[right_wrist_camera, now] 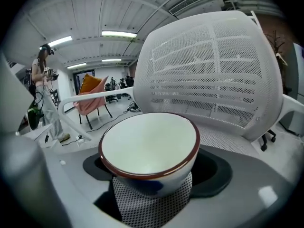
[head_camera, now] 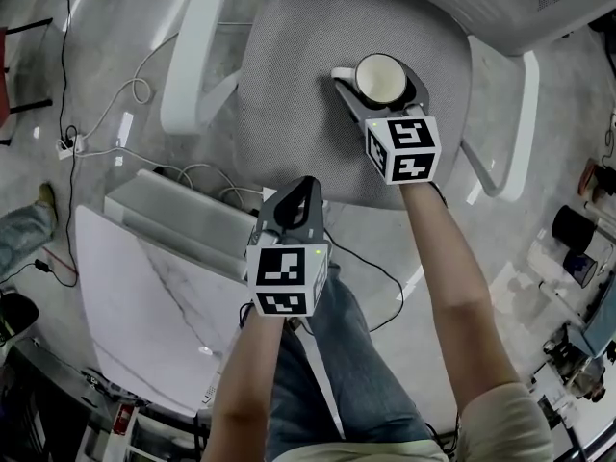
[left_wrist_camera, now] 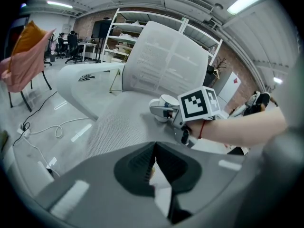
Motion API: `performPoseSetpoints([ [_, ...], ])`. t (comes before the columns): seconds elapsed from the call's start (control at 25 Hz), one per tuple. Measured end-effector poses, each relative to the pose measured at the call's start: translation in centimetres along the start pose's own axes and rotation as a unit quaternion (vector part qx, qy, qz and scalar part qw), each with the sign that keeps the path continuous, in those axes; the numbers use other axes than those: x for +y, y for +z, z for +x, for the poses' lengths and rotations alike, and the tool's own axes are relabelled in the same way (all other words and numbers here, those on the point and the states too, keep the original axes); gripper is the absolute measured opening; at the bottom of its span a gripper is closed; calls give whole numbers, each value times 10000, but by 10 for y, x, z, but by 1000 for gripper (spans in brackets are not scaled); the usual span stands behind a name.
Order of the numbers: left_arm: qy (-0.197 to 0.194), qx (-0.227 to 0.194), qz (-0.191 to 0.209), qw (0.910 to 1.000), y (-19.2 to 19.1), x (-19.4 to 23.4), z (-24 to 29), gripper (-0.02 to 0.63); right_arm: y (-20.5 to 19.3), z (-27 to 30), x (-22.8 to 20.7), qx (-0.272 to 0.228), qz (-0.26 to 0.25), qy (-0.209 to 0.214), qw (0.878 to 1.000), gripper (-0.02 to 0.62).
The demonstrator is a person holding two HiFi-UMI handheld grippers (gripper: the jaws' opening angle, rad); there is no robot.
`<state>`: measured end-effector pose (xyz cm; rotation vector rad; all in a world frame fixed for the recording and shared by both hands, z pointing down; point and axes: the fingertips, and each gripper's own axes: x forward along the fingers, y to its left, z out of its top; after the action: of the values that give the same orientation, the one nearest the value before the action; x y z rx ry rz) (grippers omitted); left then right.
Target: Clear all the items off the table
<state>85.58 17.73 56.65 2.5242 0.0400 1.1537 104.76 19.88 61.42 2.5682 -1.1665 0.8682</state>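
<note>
A white cup (head_camera: 380, 78) with a brown rim and a side handle is at the back of a grey mesh chair seat (head_camera: 289, 75). My right gripper (head_camera: 377, 83) is shut on the cup (right_wrist_camera: 149, 148), one jaw on each side of its wall. Whether the cup touches the seat I cannot tell. The left gripper (head_camera: 306, 189) is shut and empty, hanging at the seat's front edge, near the corner of the white marble table (head_camera: 144, 296). In the left gripper view its closed jaws (left_wrist_camera: 154, 161) point at the seat, with the cup (left_wrist_camera: 167, 102) farther off.
The chair has white armrests (head_camera: 192, 46) on both sides and a white mesh backrest (right_wrist_camera: 213, 65). Cables (head_camera: 135, 89) and a power strip (head_camera: 67, 145) lie on the floor to the left. The person's jeans (head_camera: 337, 354) are below the grippers. An orange cloth (left_wrist_camera: 23, 51) hangs at far left.
</note>
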Motion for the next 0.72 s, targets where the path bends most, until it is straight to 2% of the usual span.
performPoseSetpoints([
  [0.4, 38, 8, 1, 10000, -2, 0, -6, 9, 1, -10, 1, -115, 226, -25, 9997, 443],
  [0.72, 10, 51, 8, 10000, -6, -8, -15, 9, 0, -32, -3, -143, 373, -217, 9990, 443],
])
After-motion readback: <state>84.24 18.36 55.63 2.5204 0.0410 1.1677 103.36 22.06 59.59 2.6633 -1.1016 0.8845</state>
